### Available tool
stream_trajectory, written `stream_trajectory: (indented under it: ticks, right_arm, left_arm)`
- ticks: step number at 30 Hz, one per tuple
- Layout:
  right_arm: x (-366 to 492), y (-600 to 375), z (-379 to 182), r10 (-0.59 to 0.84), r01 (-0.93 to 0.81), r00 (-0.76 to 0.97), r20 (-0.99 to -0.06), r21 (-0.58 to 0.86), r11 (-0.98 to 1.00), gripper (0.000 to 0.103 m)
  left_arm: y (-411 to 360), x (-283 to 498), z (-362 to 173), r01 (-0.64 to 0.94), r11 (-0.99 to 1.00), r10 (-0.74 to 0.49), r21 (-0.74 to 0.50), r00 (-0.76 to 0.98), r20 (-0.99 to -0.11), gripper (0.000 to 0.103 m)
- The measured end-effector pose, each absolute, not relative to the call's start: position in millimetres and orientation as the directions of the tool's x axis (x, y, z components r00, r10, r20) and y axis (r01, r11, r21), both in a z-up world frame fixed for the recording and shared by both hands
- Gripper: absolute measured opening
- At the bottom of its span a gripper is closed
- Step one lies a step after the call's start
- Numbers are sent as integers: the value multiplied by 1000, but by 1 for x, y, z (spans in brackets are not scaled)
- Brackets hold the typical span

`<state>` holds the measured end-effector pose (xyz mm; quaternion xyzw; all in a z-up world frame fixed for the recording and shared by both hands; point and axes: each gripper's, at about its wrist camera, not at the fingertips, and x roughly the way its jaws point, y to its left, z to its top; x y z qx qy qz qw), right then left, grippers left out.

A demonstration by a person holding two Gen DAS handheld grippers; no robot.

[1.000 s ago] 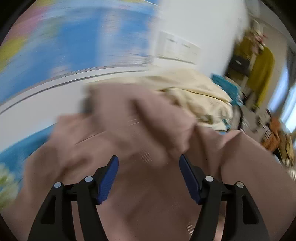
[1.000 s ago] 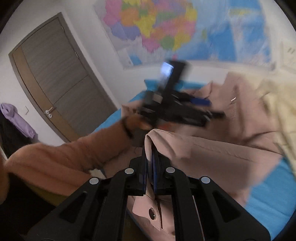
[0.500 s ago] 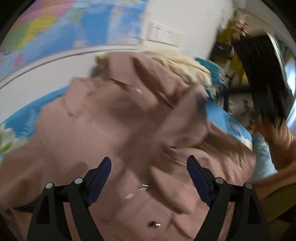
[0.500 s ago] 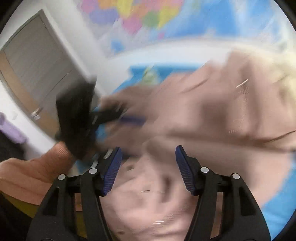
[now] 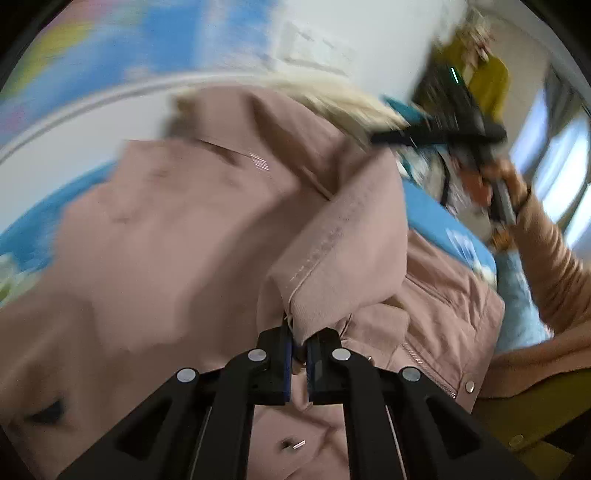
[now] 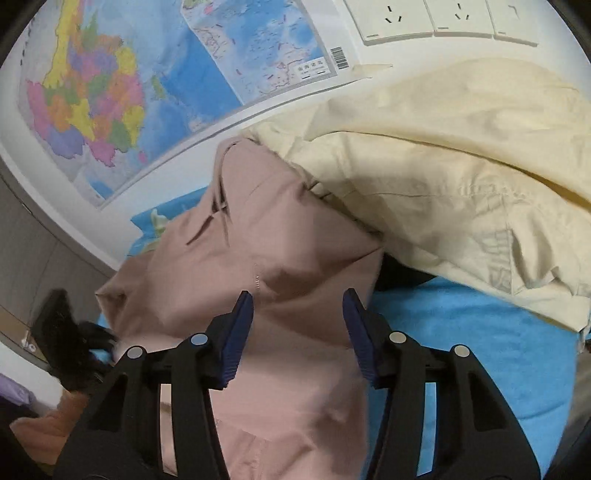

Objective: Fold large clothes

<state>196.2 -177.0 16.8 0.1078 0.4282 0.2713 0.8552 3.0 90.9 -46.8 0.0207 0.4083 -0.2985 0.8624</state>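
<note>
Pinching a stitched edge of the pink jacket (image 5: 207, 229), my left gripper (image 5: 298, 354) has its two blue pads pressed together on the cloth. The fold of pink cloth sticks up right out of the closed fingers. The jacket lies spread out on the blue bed sheet (image 5: 439, 221), and it fills most of what my left camera sees. A small silver snap (image 5: 470, 386) shines on the jacket near the bottom right.

My right gripper (image 6: 297, 332) hangs over another part of the same pink jacket (image 6: 280, 258). Its blue pads (image 6: 236, 339) are apart and they are closing now. The pink cloth lies under the gap, but the pads do not press on it, so nothing is held there.

A cream jacket (image 6: 443, 177) lies in a heap just beside the pink one, and its edge lies over the top of the pink jacket. The blue sheet (image 6: 461, 350) shows below the cream heap.

On the wall behind the bed I see a bright map (image 6: 122, 96) and white wall sockets (image 6: 424, 18).

From my left camera I can also see my other arm in an orange sleeve (image 5: 554, 266), holding the black right gripper (image 5: 454, 122) up high, but that part is blurry.
</note>
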Motion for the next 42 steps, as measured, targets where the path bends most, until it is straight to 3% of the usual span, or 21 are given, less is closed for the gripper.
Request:
stream_trajectory:
  ticks: [3, 4, 6, 7, 9, 10, 11, 12, 18, 23, 25, 28, 31, 35, 37, 39, 41, 42]
  right_arm:
    - [202, -178, 11, 530, -368, 489, -693, 388, 845, 65]
    - [205, -175, 7, 520, -365, 485, -703, 377, 851, 73]
    - [211, -161, -2, 522, -401, 460, -718, 357, 844, 75]
    - [213, -152, -8, 514, -413, 446, -732, 341, 844, 77]
    - [216, -142, -16, 507, -424, 435, -744, 328, 844, 70]
    - [219, -138, -20, 504, -426, 425, -752, 325, 845, 47]
    - [224, -135, -23, 514, -427, 405, -756, 341, 838, 9]
    - [227, -137, -22, 541, -425, 393, -744, 375, 824, 5]
    - [238, -199, 32, 624, -323, 563, -542, 551, 770, 2]
    - [248, -204, 24, 579, -264, 561, -592, 535, 803, 2]
    - [247, -201, 23, 562, -261, 565, -604, 515, 816, 3]
    - [249, -202, 21, 554, -248, 570, -607, 515, 820, 3]
    - [249, -203, 19, 550, -249, 566, -614, 509, 824, 3]
    - [248, -200, 19, 551, -253, 562, -617, 506, 825, 3]
    - [247, -200, 19, 556, -257, 559, -616, 508, 822, 3]
    - [246, -199, 21, 549, -258, 560, -621, 499, 827, 5]
    - [244, -200, 23, 550, -265, 558, -622, 494, 828, 5]
    - [246, -200, 23, 547, -274, 560, -622, 484, 831, 5]
  left_arm:
    - [134, 1, -42, 401, 894, -408, -197, 551, -728, 9]
    - [147, 5, -45, 340, 920, -364, -196, 553, -749, 19]
    - [163, 6, -51, 291, 933, -344, -209, 557, -756, 37]
    - [168, 7, -52, 286, 935, -341, -211, 563, -753, 40]
    - [169, 6, -55, 304, 925, -368, -230, 555, -746, 49]
    - [165, 4, -55, 326, 918, -380, -229, 550, -744, 59]
    - [160, 4, -54, 340, 916, -379, -215, 552, -743, 64]
    - [152, 2, -53, 361, 914, -370, -184, 558, -743, 68]
    - [117, 3, -64, 431, 898, -333, -86, 539, -774, 67]
    - [105, 1, -64, 495, 863, -390, -102, 524, -757, 68]
    - [98, -13, -57, 554, 827, -441, -101, 525, -728, 78]
    - [88, -37, -44, 643, 761, -523, -89, 526, -671, 79]
    - [69, -58, -45, 719, 692, -567, -55, 495, -658, 88]
    - [30, -57, -75, 742, 668, -445, 60, 462, -767, 88]
    - [18, -45, -95, 733, 674, -361, 93, 437, -824, 77]
    - [15, -28, -110, 706, 699, -279, 119, 421, -863, 35]
    - [26, -17, -104, 686, 723, -308, 80, 424, -852, 15]
    - [35, -13, -93, 653, 750, -298, 106, 476, -828, 9]
